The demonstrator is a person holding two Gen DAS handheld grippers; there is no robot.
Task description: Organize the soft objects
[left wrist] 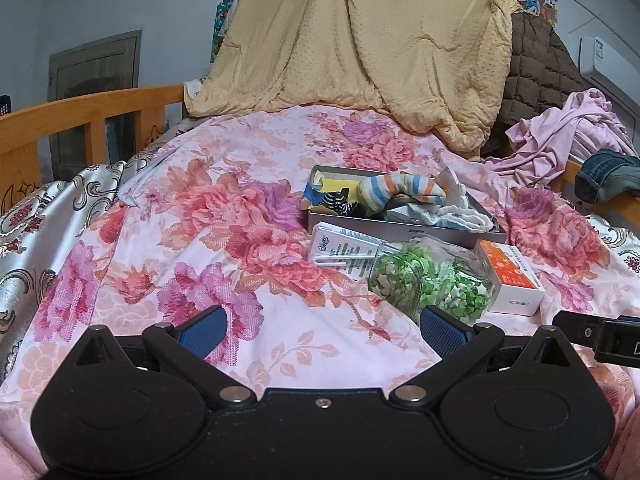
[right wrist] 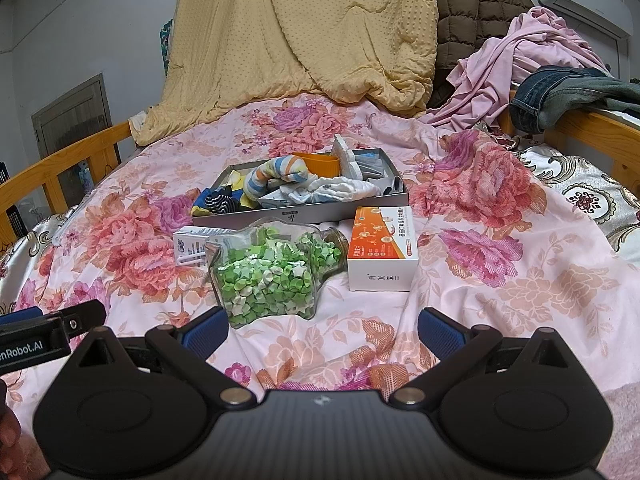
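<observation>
A grey shallow box [left wrist: 400, 230] [right wrist: 304, 210] lies on the floral bed sheet, holding a striped blue-orange sock [left wrist: 396, 192] [right wrist: 276, 176], a dark striped sock [left wrist: 336, 204] [right wrist: 218, 200], white cloths [right wrist: 340, 192] and an orange piece [right wrist: 316, 164]. My left gripper [left wrist: 324, 330] is open and empty, low over the sheet, short of the box. My right gripper [right wrist: 322, 330] is open and empty, just behind a clear star-shaped jar of green paper stars [right wrist: 272, 276] [left wrist: 432, 280].
An orange-white carton [right wrist: 380, 252] [left wrist: 512, 280] and a white carton [right wrist: 192, 248] [left wrist: 340, 252] lie beside the jar. A yellow quilt [right wrist: 304, 36], brown jacket [right wrist: 476, 4], pink garment [right wrist: 516, 56] and jeans [right wrist: 560, 92] are piled at the back. Wooden bed rails [left wrist: 80, 120] [right wrist: 596, 128] run along both sides.
</observation>
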